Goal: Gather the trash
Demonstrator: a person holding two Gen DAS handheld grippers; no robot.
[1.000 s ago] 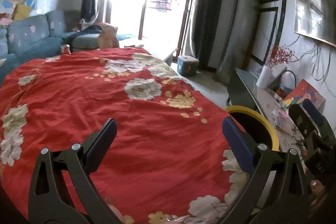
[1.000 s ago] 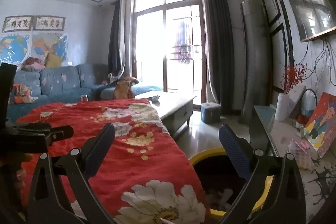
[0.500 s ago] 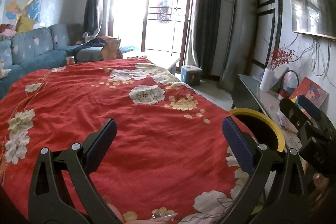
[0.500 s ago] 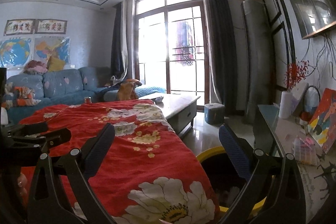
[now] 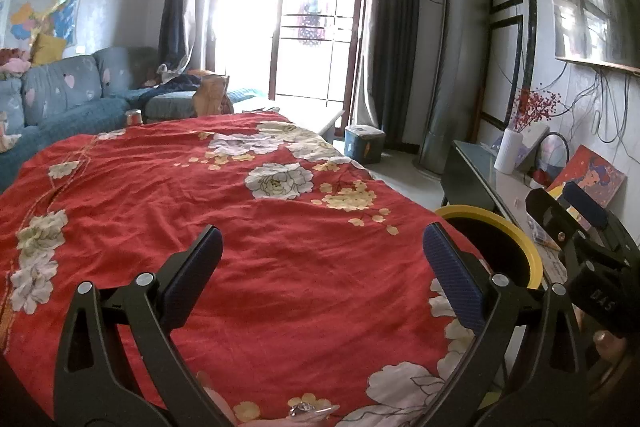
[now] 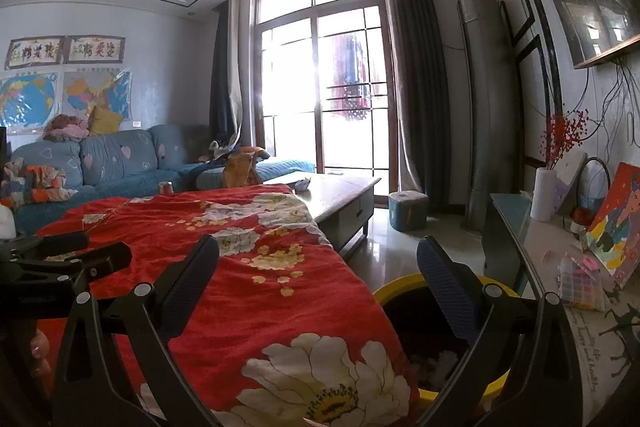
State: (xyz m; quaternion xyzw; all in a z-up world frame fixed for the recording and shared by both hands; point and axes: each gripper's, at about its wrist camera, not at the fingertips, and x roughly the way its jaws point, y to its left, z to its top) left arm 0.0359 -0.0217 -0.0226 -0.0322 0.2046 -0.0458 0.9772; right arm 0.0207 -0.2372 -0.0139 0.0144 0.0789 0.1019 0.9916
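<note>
My left gripper is open and holds nothing; it hovers over a red floral cloth that covers the table. A small clear wrapper lies on the cloth at the near edge, below the fingers. A black bin with a yellow rim stands off the table's right side. My right gripper is also open and empty, above the cloth's corner, with the bin under its right finger. Pale crumpled trash lies inside the bin. Each gripper shows in the other's view: the right gripper, the left gripper.
A low coffee table with a crumpled paper stands beyond the cloth. A can sits at the cloth's far edge. A blue sofa runs along the left. A sideboard with a vase, painting and plastic box lines the right wall.
Both views have tipped slightly upward and levelled, showing more of the room. Both grippers stay open and empty; the left gripper sits lower in the right wrist view.
</note>
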